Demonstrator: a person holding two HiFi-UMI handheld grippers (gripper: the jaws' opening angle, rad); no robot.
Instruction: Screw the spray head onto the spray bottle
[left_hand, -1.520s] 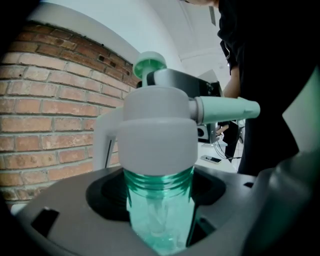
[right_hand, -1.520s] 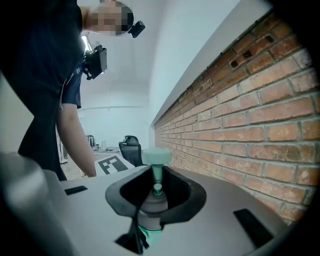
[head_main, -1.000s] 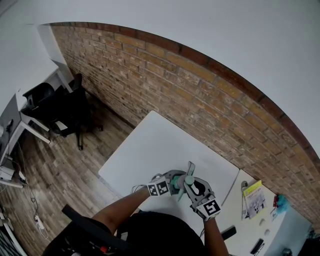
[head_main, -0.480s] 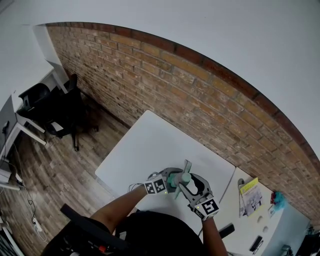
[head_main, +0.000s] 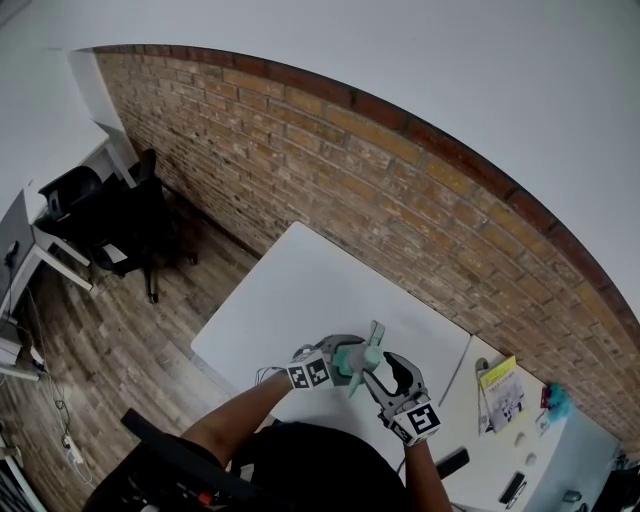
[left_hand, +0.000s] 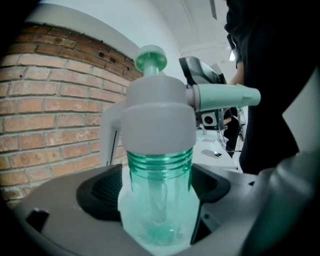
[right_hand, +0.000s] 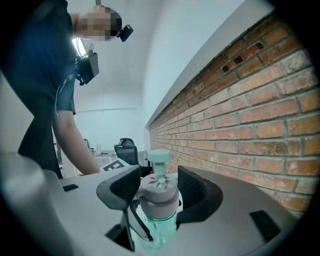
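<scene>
Long red brick wall (head_main: 400, 170) behind; white rectangular table (head_main: 290, 290) below, work going on near its front edge. Grasping small translucent green plastic spray bottle (left_hand: 159, 212) with left gripper (left_hand: 157, 187): ribbed black pads (left_hand: 100, 192) against both flanks, jaws just been opening a little with the bottle between them. Reads as easing a squeeze, not a drop. Cannot tell from head view whether base touches table. Released on right gripper (right_hand: 159, 189): jaws just been opening wide, standing either side of rounded grey plastic spray head (right_hand: 159, 200), just beside the collar, not pinching. Probably letting go to re-take it for another turn. Approached from opposite sides, one gripper to steady, the other to twist. Bottle between the two, in front of the person's body, long axis upright, neck up, base down near left gripper's body. Nozzle (left_hand: 225, 96) level, aimed at picture right in left gripper view, toward the right gripper; grey lever (left_hand: 111, 135) hanging on the opposite side. Several green neck threads (left_hand: 160, 160) bare under the collar, so judged not screwed fully home. Pale green pump knob (left_hand: 151, 59) on top, pointing straight up.
</scene>
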